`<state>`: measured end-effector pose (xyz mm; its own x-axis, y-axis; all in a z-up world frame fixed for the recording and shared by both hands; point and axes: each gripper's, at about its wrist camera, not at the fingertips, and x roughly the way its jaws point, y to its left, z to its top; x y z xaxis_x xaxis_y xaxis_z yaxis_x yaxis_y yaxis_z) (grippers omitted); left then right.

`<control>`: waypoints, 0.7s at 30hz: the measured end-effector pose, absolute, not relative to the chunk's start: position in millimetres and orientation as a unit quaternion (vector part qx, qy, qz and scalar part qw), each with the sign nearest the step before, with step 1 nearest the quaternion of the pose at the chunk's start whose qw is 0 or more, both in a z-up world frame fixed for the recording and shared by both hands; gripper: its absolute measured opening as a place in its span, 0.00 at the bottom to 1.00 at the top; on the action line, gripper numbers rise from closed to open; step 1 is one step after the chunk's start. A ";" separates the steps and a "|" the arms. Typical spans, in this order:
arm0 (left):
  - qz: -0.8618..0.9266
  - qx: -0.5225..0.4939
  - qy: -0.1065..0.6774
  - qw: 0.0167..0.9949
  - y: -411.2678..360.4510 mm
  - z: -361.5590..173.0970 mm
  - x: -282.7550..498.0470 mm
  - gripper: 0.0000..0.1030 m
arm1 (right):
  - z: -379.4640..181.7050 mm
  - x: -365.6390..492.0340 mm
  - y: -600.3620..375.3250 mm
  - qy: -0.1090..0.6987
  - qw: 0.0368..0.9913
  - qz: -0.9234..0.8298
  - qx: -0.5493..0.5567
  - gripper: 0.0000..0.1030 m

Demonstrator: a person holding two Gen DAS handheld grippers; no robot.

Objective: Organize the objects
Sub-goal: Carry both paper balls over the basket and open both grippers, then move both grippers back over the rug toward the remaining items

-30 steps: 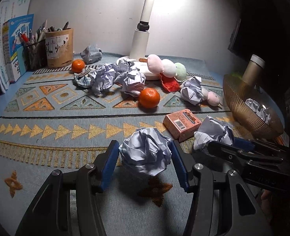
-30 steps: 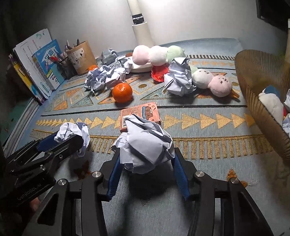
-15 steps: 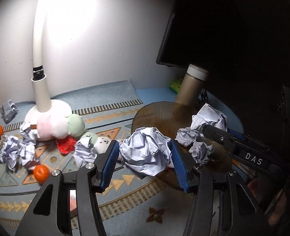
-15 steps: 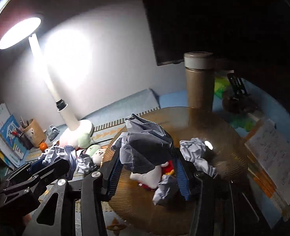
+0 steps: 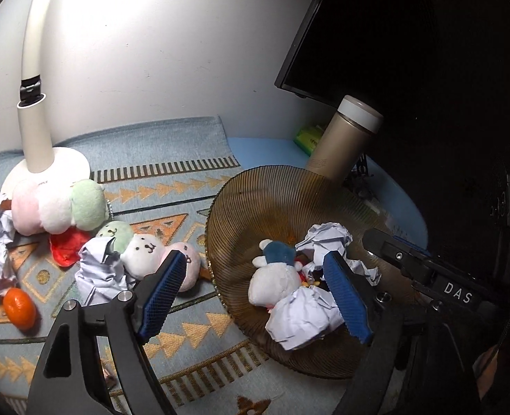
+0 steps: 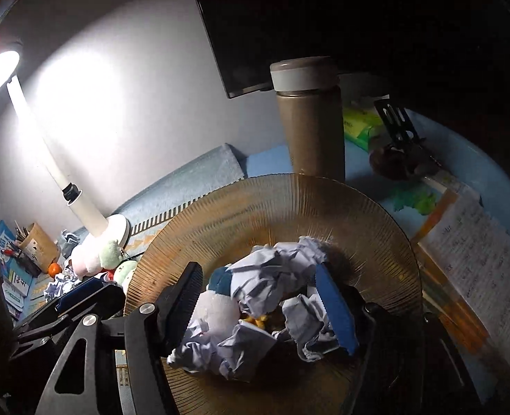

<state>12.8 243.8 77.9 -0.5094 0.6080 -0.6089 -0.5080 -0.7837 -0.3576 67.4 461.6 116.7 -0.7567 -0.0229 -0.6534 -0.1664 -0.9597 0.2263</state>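
A brown ribbed basket (image 5: 265,200) (image 6: 241,207) holds several crumpled paper balls (image 5: 303,314) (image 6: 272,276) and a white and blue plush toy (image 5: 272,276). My left gripper (image 5: 255,297) is open and empty above the basket's near rim. My right gripper (image 6: 258,307) is open and empty right over the paper in the basket; its arm also shows in the left wrist view (image 5: 428,269). More paper balls (image 5: 99,273), plush toys (image 5: 57,207) and an orange (image 5: 19,307) lie on the patterned mat (image 5: 172,173) left of the basket.
A white desk lamp (image 5: 33,138) stands at the back left. A tan thermos (image 5: 345,141) (image 6: 310,121) stands behind the basket, below a dark monitor (image 5: 358,34). An open notebook (image 6: 473,252) lies right of the basket. A pen cup (image 6: 40,245) and books (image 6: 9,259) stand far left.
Both grippers have opened and let go of their paper balls, which now lie in the basket. A second ago both were low over the mat holding the balls.
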 end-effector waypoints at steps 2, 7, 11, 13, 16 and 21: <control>0.871 -0.371 -0.074 0.314 226.9 81.6 17.7 0.78 | 121.4 73.4 445.8 0.129 0.024 0.930 -0.343 0.64; 0.897 -0.335 -0.073 0.279 172.6 103.8 41.1 0.78 | 136.7 85.3 387.1 0.098 -0.031 0.937 -0.334 0.64; 0.918 -0.315 -0.075 0.229 118.2 119.6 58.7 0.78 | 142.9 88.8 331.3 0.074 -0.079 0.938 -0.330 0.64; 0.932 -0.307 -0.077 0.178 86.9 119.9 66.2 0.78 | 134.4 87.7 303.0 0.066 -0.098 0.935 -0.335 0.64; 0.943 -0.306 -0.073 0.104 41.9 100.7 72.3 0.78 | 100.8 82.2 261.9 0.062 -0.127 0.923 -0.358 0.64; 0.930 -0.353 -0.091 0.045 -14.1 33.1 65.9 0.78 | 45.9 67.2 219.2 0.033 -0.153 0.908 -0.389 0.64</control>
